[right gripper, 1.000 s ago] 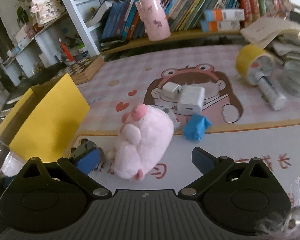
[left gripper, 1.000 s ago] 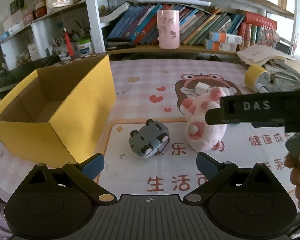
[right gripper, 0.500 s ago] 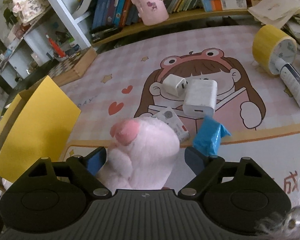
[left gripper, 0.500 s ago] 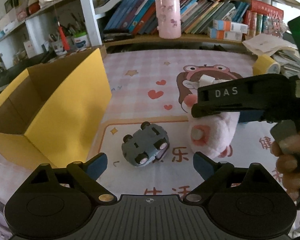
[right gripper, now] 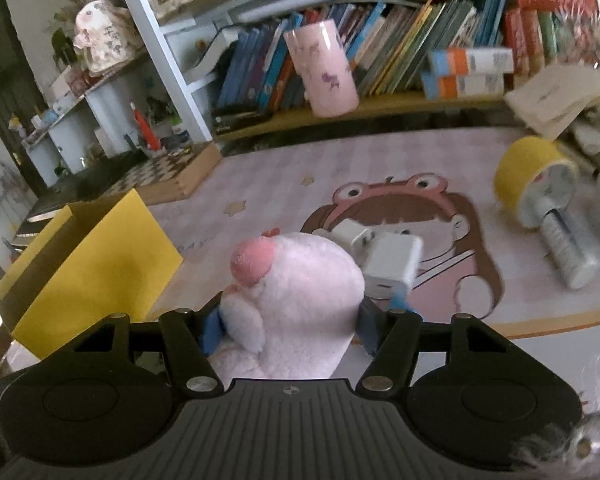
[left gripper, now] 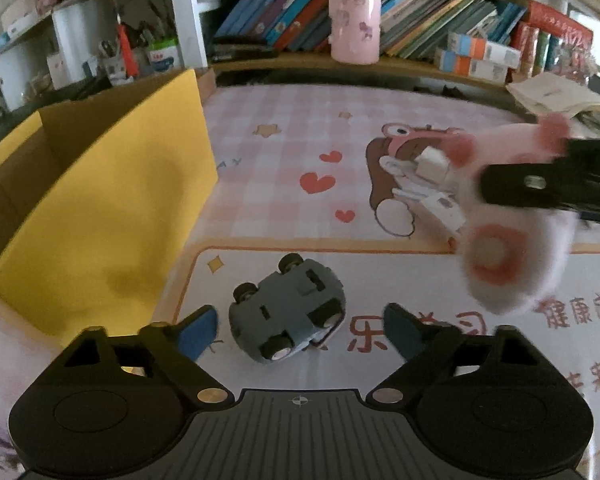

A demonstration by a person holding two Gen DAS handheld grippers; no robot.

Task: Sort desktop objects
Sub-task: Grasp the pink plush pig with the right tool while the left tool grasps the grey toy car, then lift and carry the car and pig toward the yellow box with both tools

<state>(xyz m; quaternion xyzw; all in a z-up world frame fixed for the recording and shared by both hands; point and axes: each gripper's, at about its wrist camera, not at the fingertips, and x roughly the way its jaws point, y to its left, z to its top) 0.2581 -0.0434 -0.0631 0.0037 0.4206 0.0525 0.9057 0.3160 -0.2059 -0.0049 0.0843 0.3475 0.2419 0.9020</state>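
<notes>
Jaws of your right gripper [right gripper: 290,326], just closing, now pinch the fluffy pink plush pig [right gripper: 296,300]. Your left gripper [left gripper: 300,330] stands spread, narrowing, around the overturned grey toy car [left gripper: 288,310] on the surface beside the yellow cardboard box [left gripper: 100,216].

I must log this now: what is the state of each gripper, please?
Left gripper: open, jaws just closing around the grey toy car, not yet touching.
Right gripper: just closed on the pink plush toy.

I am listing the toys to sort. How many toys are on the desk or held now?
2. The pink plush toy is gripped in the right gripper. The grey toy car lies overturned on the mat between the left gripper's fingers. Others may be hidden.
</notes>
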